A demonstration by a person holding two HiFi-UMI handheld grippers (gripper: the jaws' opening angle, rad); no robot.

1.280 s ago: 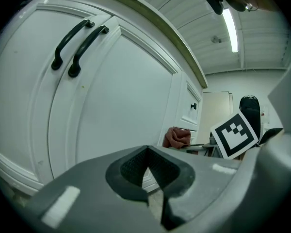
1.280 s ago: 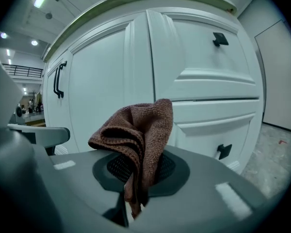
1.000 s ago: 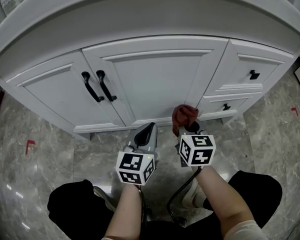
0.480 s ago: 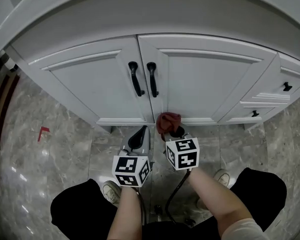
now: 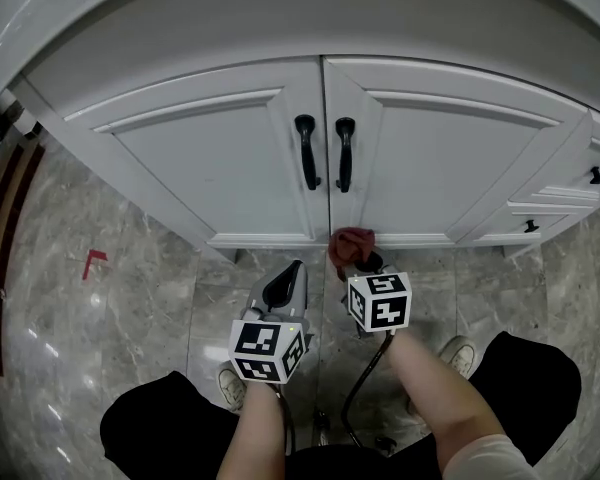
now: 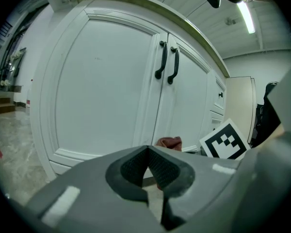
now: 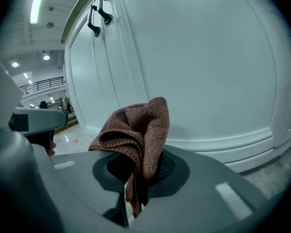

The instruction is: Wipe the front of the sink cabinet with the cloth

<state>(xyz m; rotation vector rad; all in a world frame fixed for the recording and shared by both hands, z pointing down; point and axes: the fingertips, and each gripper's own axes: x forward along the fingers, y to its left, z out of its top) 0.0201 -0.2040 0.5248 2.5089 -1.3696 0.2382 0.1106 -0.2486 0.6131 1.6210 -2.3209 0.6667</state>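
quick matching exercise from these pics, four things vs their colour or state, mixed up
1 cloth
2 left gripper
3 door handles
4 floor mark

a black, on the cabinet doors
b shut, empty
c red, on the floor
d pinched in the right gripper

Pairs: 1-d, 2-b, 3-a, 4-c

The sink cabinet (image 5: pixel 210 168) stands on the floor (image 5: pixel 130 288) ahead of the person, under the overhanging counter (image 5: pixel 280 18), with its handles (image 5: pixel 306 151) side by side at the seam between the doors and drawers (image 5: pixel 580 183) at its right end. The cloth (image 5: pixel 352 246) sits in the jaws of the right gripper (image 5: pixel 365 263), low at the cabinet's foot below the handles, seemingly against the base rail. The left gripper (image 5: pixel 292 273) lies just left of the right one, slightly nearer the person and apart from the cabinet.
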